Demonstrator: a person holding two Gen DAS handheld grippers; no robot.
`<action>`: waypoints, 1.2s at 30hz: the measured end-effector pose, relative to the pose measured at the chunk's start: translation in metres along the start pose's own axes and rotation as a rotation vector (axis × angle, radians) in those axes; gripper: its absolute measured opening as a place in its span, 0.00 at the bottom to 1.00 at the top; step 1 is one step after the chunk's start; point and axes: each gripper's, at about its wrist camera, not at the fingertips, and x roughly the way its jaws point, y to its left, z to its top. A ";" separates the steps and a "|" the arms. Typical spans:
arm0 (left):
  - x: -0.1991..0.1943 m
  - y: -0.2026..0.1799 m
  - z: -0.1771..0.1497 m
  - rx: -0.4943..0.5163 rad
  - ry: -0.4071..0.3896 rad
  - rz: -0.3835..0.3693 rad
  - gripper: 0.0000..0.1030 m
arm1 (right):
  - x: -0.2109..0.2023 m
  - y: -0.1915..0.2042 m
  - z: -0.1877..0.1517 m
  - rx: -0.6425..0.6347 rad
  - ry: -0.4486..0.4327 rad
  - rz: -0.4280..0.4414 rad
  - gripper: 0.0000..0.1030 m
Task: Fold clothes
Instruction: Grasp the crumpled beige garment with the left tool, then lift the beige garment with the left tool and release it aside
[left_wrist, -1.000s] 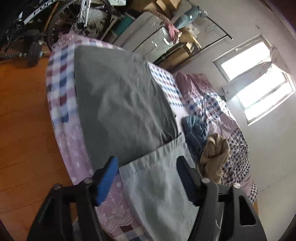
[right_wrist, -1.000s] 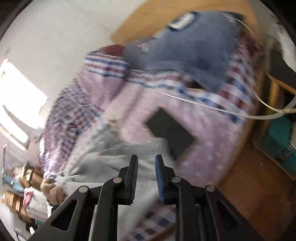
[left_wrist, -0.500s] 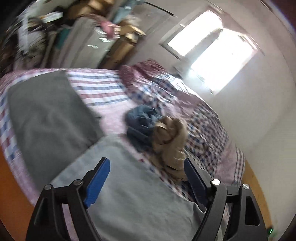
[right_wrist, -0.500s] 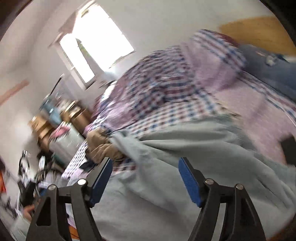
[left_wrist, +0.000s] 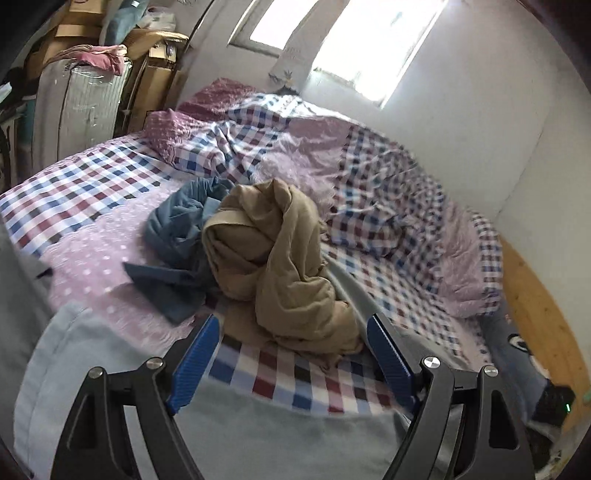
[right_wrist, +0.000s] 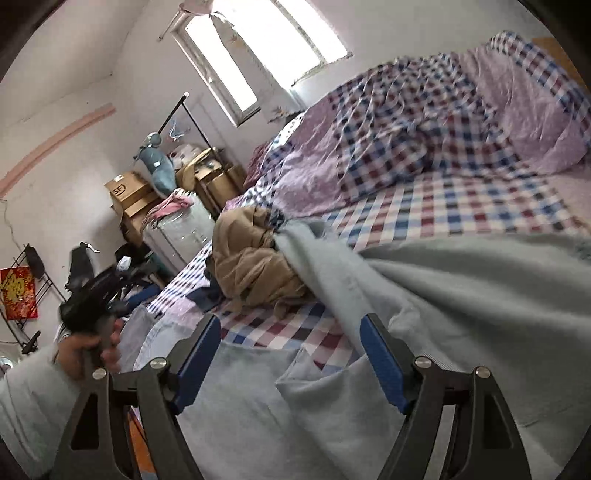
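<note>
Both the left gripper and right gripper are held wide apart and empty above the pale grey garment spread on the checked bed.

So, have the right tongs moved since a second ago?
Yes: the right tongs swung from the black pad toward the window, now open.
</note>
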 end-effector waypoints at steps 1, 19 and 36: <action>0.012 -0.001 0.002 0.002 0.010 0.010 0.83 | 0.007 -0.004 -0.003 0.014 0.015 0.001 0.79; 0.174 -0.010 0.018 0.116 0.165 0.174 0.34 | 0.029 -0.032 -0.007 0.108 0.060 0.037 0.79; 0.123 -0.221 0.190 0.333 -0.095 0.140 0.16 | 0.010 -0.058 0.002 0.251 -0.026 0.058 0.79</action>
